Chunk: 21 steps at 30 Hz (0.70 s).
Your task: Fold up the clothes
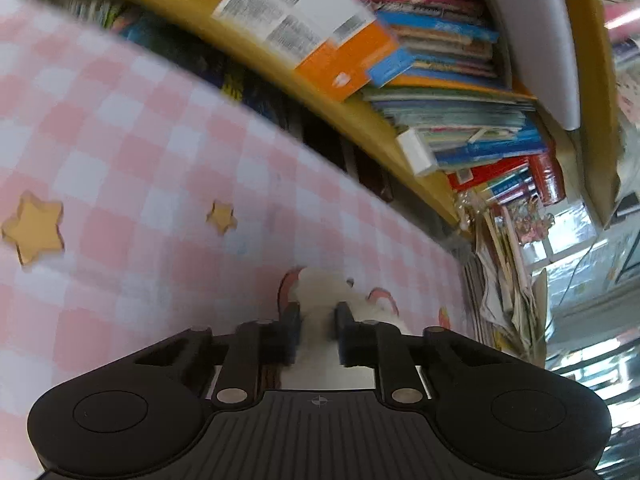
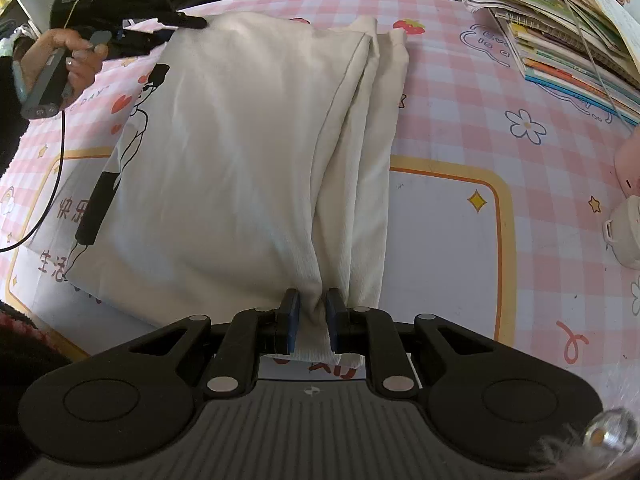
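Your right gripper [image 2: 312, 320] clamps a bunched corner of the cream shirt [image 2: 240, 160] at the near edge, the cloth between the pads hiding how it is folded there. The shirt lies folded lengthwise on the pink checked tablecloth [image 2: 460, 92], its black print half covered. At the far corner, your left gripper [image 2: 188, 22], held in your hand [image 2: 76, 60], pinches the shirt. Its own view is blurred and tilted, white cloth between the fingers [image 1: 292, 328], bookshelf [image 1: 460, 100] beyond.
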### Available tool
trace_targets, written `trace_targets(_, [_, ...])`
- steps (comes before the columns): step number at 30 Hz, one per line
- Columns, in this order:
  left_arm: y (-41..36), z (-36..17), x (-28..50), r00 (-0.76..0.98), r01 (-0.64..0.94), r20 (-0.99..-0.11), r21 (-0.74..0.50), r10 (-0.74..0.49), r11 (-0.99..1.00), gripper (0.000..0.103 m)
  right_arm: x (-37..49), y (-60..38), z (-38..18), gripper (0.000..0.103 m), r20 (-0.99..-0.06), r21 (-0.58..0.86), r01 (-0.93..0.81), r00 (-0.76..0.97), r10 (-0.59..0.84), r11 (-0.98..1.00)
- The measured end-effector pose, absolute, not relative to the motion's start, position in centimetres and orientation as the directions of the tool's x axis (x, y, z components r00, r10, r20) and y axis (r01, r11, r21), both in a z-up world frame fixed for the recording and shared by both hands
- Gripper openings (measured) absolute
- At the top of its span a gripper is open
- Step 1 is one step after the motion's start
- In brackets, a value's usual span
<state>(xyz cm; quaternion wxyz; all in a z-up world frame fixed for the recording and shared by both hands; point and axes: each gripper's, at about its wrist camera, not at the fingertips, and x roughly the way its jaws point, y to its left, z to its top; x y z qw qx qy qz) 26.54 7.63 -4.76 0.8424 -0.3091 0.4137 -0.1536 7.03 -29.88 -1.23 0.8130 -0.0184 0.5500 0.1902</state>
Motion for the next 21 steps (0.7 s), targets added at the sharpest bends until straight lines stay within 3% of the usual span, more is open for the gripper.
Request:
trace_targets(3, [6.4, -1.8, 25.3, 0.705, 0.182, -0.512, -0.538, -0.491, 0.823, 0.025, 7.0, -30.1, -1.3, 0.014, -0.899, 0.190, -0.322, 0.324, 0.296, 0.928])
trace_targets(4, [6.5, -1.3, 25.1, 0.734, 0.195, -0.488, -0.515, -0.472, 0.835, 0.041, 7.0, -30.1, -1.3, 0.014, -0.898, 0.193, -0.319, 0.324, 0.299, 0.928])
trace_targets(6, [7.8, -1.8, 25.5, 0.744, 0.101, -0.499, -0.574, -0.445, 0.813, 0.061, 7.0, -30.2, -1.3, 0.014, -0.896, 0.201, -0.314, 0.325, 0.304, 0.928])
trace_targets(9, [9.6, -2.5, 25.8, 0.746, -0.009, -0.510, -0.650, -0.427, 0.760, 0.061, 6.9, -30.1, -1.3, 0.014, -0.896, 0.195, -0.317, 0.327, 0.300, 0.928])
trace_targets(16, [7.6, -5.3, 24.2, 0.608, 0.007, -0.638, -0.592, -0.473, 0.806, 0.058, 7.0, -30.2, -1.2, 0.014, -0.896, 0.193, -0.326, 0.326, 0.302, 0.925])
trace_targets(21, [6.7, -6.5, 24.9, 0.606, -0.018, -0.639, -0.607, -0.474, 0.795, 0.057, 6.9, -30.0, -1.2, 0.014, -0.897, 0.184, -0.333, 0.328, 0.296, 0.925])
